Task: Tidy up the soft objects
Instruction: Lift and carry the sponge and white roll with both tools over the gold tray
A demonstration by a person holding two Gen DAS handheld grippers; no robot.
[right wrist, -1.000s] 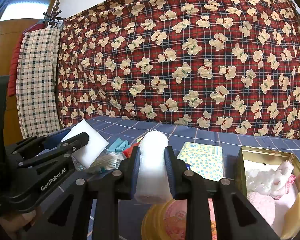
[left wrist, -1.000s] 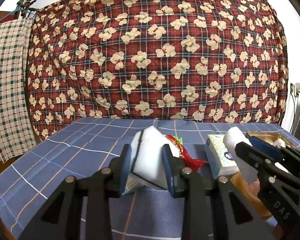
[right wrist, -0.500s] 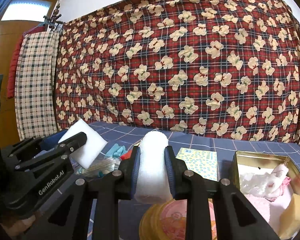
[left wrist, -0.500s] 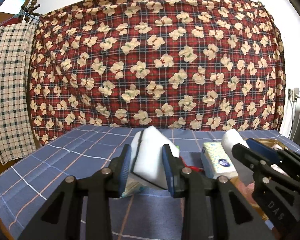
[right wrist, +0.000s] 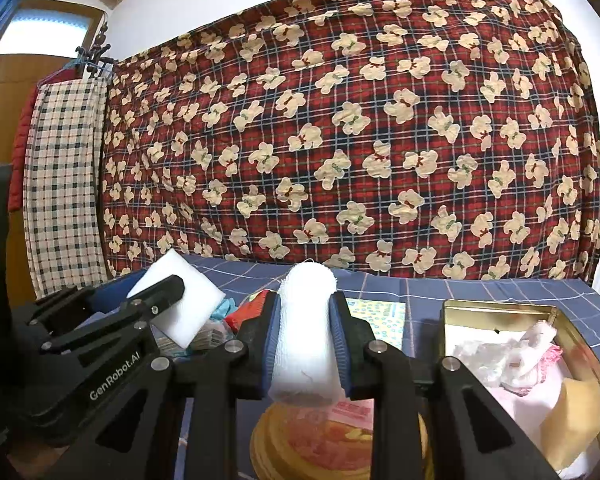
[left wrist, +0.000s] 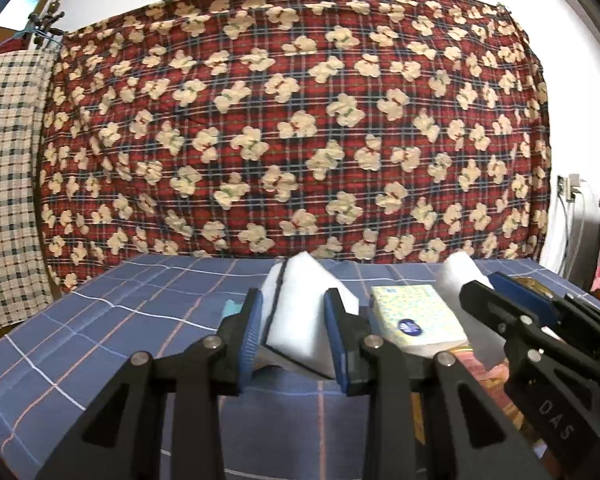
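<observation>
**Both grippers loaded up: sponge on the left, gauze roll on the right**

So the left gripper (left wrist: 296, 336) has its jaws closed snug on a white foam sponge (left wrist: 304, 312), which sits tilted between the blue pads with one corner poking up. It's held up above the table (left wrist: 100, 320), which has a blue checked cloth on it. From the right wrist view you can see the same sponge (right wrist: 180, 304) off to the left, pinched in that gripper's black fingers.

The right gripper (right wrist: 306, 344) is clamped on a white gauze roll (right wrist: 306, 332), standing roughly upright between the pads, top end sticking out past the fingertips. In the left wrist view the roll (left wrist: 458, 276) shows up on the right, just behind the other gripper's fingers.

On the table just beside the sponge is a tissue pack (left wrist: 416, 320) with a yellow-green dotted pattern. Under the right gripper there's a round yellow lid or tin (right wrist: 312, 444) with a pinkish picture on it; can't tell exactly what it is. Over to the right is an open gold tin box (right wrist: 500, 308) with soft white and pink stuff (right wrist: 512, 352) already in it. A small jumble of bits, red and teal (right wrist: 236, 314), lies between the two grippers.

Behind it all hangs a red plaid blanket with teddy bears (left wrist: 292, 120).
</observation>
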